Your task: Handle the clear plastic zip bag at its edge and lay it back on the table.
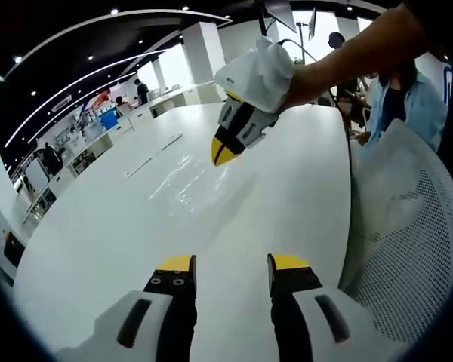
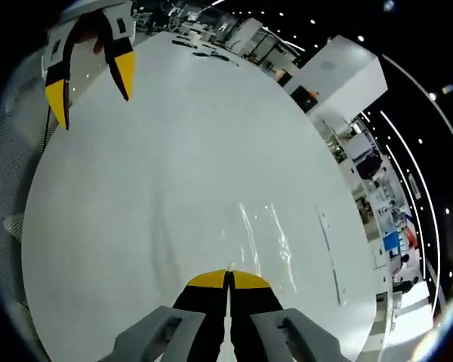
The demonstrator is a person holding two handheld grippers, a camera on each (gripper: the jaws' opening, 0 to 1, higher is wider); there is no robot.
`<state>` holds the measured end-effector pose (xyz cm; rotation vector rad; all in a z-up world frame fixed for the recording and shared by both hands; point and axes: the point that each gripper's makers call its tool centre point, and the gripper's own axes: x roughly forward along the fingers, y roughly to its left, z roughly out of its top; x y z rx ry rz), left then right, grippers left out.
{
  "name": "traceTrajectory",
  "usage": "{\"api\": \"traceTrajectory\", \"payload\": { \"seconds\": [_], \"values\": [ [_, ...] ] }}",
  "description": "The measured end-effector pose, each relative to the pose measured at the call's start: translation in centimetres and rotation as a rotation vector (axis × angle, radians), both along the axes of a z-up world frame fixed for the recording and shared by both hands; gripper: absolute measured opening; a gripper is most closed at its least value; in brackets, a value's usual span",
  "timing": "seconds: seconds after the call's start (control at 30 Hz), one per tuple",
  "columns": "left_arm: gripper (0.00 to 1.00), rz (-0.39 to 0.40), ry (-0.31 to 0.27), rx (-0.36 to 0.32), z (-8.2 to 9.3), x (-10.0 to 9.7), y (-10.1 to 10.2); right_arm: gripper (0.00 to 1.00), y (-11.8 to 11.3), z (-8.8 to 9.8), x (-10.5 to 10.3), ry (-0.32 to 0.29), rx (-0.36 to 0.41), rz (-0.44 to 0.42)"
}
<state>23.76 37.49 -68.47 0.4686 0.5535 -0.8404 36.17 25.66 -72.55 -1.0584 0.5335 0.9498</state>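
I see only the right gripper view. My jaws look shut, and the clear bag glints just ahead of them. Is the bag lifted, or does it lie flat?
Observer: In the left gripper view, the clear plastic zip bag lies flat on the white table, and the right gripper points down at its edge.
Operator: Do my jaws hold that edge?
Observer: From outside they look shut there, but I cannot tell whether plastic is between them.
Operator: Is anybody near?
Observer: Yes, a person in a light blue shirt is beside the table, behind your arm.
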Motion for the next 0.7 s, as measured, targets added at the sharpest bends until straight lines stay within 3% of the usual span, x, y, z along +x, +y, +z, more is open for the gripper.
{"api": "traceTrajectory", "payload": {
  "seconds": [0.23,0.27,0.33,0.7],
  "values": [
    [0.36,-0.002,-0.001,0.003,-0.4,0.3,0.3,0.0,0.5,0.1,0.4,0.022,0.061,-0.024],
    [0.36,-0.001,0.0,0.003,-0.4,0.3,0.4,0.04,0.8,0.2,0.0,0.05,0.103,-0.046],
    [0.36,-0.001,0.002,0.004,-0.3,0.2,0.3,0.1,0.6,0.2,-0.2,0.07,0.106,-0.049],
    [0.4,-0.006,0.017,0.012,-0.5,0.1,0.2,0.34,-0.2,0.5,-1.1,0.088,0.156,-0.08]
  ]
}}
